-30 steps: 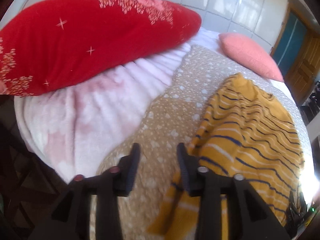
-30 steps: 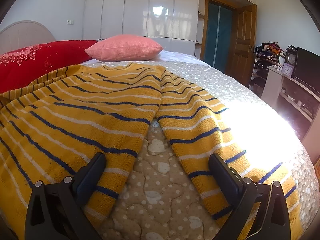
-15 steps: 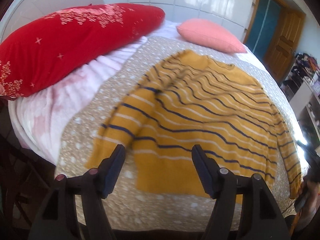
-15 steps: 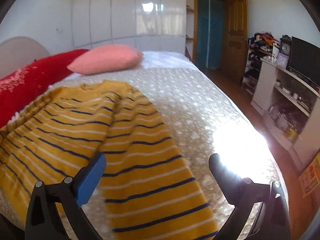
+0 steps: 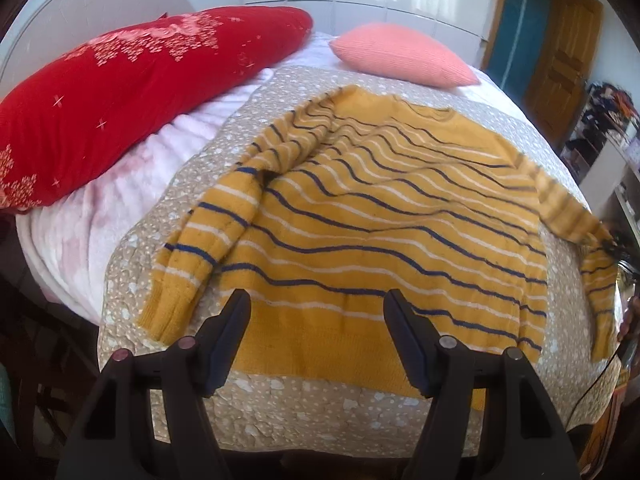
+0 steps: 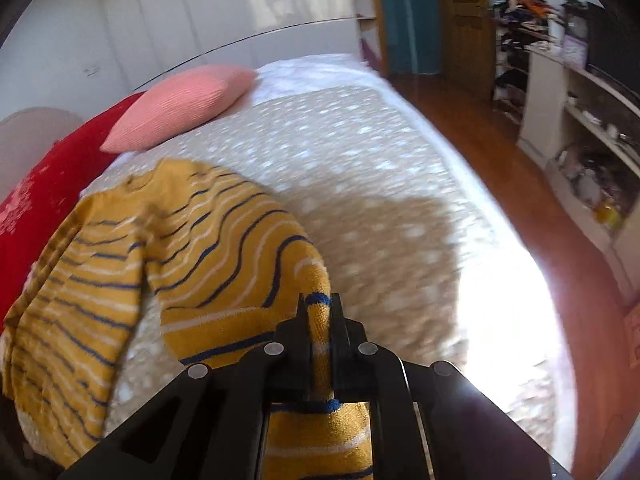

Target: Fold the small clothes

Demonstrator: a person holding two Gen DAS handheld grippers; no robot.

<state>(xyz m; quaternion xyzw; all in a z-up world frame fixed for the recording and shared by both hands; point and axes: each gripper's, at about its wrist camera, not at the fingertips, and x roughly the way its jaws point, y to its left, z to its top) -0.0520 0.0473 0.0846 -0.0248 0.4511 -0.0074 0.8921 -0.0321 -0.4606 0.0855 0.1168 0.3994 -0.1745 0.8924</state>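
A yellow sweater (image 5: pixel 380 216) with blue and white stripes lies spread flat on the bed, its hem toward me and its left sleeve (image 5: pixel 208 240) lying along the body. My left gripper (image 5: pixel 318 312) is open and empty, above the sweater's hem. My right gripper (image 6: pixel 319 312) is shut on the sweater's right sleeve (image 6: pixel 240 264) and holds it lifted off the bed. That sleeve also shows at the right edge of the left wrist view (image 5: pixel 596 260).
The bed has a beige dotted quilt (image 5: pixel 304 412). A red pillow (image 5: pixel 120 92) and a pink pillow (image 5: pixel 400 56) lie at its head. White wardrobes (image 6: pixel 224 24), a wooden door (image 6: pixel 464 16) and cluttered shelves (image 6: pixel 592 136) stand beyond a wood floor.
My right gripper has closed on the right sleeve and lifted it. My left gripper has opened wider and pulled back to the sweater's hem.
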